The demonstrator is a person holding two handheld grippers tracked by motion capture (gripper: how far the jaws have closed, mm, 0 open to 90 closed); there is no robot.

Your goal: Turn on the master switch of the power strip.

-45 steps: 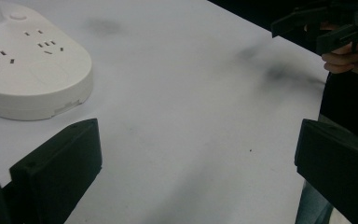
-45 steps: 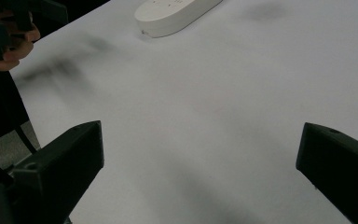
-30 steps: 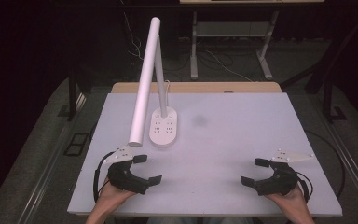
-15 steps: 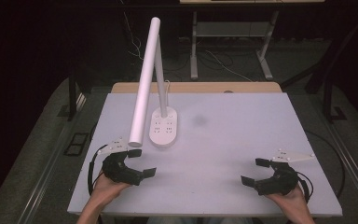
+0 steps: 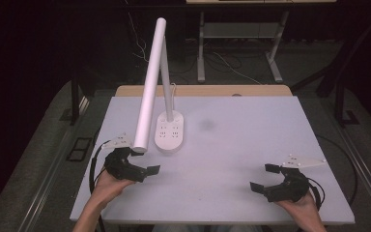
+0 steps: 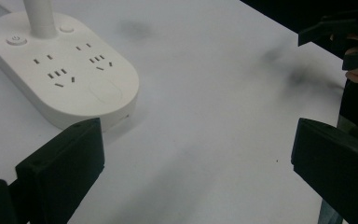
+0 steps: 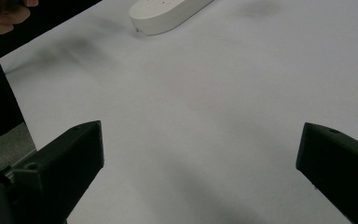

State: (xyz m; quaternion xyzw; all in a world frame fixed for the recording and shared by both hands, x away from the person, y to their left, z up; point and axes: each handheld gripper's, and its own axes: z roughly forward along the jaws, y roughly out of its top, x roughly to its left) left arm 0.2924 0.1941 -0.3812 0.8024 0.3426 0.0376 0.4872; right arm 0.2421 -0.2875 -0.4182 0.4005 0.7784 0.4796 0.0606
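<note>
In the high view, a white desk lamp stands on the white table, left of the frame's centre. Its oval base carries power sockets, a thin stem rises from the base, and its long tubular head slants from the top centre of the frame down to the lower left. The left gripper sits in the lower left of the frame, held by a hand, just below the low end of the lamp head and near the base. Its 2 jaws are spread wide with nothing between them. The right gripper is in the lower right, well apart from the lamp, jaws likewise spread and empty.

In the left gripper view, the 2 black jaws stand far apart at the bottom corners, holding nothing. The lamp base fills the upper left, just beyond the left jaw, with the stem rising at the top edge. The other gripper shows at the upper right edge.

In the right gripper view, the jaws are wide apart over bare table, and the lamp base lies at the top centre.
</note>
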